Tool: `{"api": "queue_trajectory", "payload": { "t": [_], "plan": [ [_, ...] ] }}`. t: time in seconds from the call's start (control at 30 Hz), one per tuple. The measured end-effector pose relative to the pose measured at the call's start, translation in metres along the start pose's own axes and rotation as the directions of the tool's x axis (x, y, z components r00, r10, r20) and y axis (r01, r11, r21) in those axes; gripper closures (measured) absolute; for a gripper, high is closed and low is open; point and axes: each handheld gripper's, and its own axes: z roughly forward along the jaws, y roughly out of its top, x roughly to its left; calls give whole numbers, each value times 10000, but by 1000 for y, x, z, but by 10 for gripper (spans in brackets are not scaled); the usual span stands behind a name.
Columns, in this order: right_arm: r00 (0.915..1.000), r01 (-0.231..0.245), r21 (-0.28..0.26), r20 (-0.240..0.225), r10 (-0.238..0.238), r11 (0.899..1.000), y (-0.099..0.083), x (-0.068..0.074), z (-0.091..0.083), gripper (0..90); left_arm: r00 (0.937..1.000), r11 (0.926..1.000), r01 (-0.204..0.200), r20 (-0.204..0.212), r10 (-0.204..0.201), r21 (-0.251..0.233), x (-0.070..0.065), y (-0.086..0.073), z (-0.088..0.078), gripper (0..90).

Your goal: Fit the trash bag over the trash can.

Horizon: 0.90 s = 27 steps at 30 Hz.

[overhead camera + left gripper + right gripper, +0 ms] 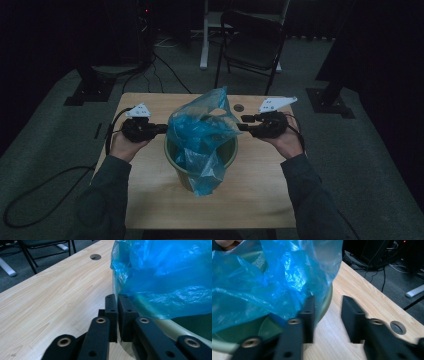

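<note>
One green bin (186,172) stands upright in the middle of the desk (150,195), and one blue plastic bag (202,132) sits in its mouth, its long axis running up, with a crumpled peak above the rim and a flap over the near side. The left tool (162,129) is at the bag's left edge, its jaws a narrow slit apart with nothing seen between them. The right tool (241,123) is at the bag's right edge with jaws spread, one against the plastic.

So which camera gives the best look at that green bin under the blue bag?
The high view: the whole green bin stands mid-table, the blue bag draped over it. The left gripper view catches just its rim; the right gripper view shows rim and some inside.
</note>
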Motion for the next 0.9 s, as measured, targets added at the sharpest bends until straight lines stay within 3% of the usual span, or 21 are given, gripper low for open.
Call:
{"api": "queue_trajectory", "payload": {
  "t": [0.2, 0.37, 0.63, 0.9],
  "plan": [
    [9998, -124, 252, -122, 127, 9996, 3, 0, 5, 888, 9999, 9995, 153, -28, -154, -267, -1, -3, -7, 729],
    [9998, -156, 413, -71, 160, 9990, 3, 0, 5, 900, 9998, 9992, 165, -139, -170, -373, -1, -4, -13, 661],
    [9999, -121, 440, -50, 123, 9990, 5, 1, 6, 900, 9998, 9950, 180, -105, -192, -980, -7, 1, -28, 590],
    [9999, -93, 536, -74, 97, 9985, 5, 3, 8, 900, 9986, 9860, -26, 514, 113, -1668, -17, 9, -36, 526]
  ]
}}
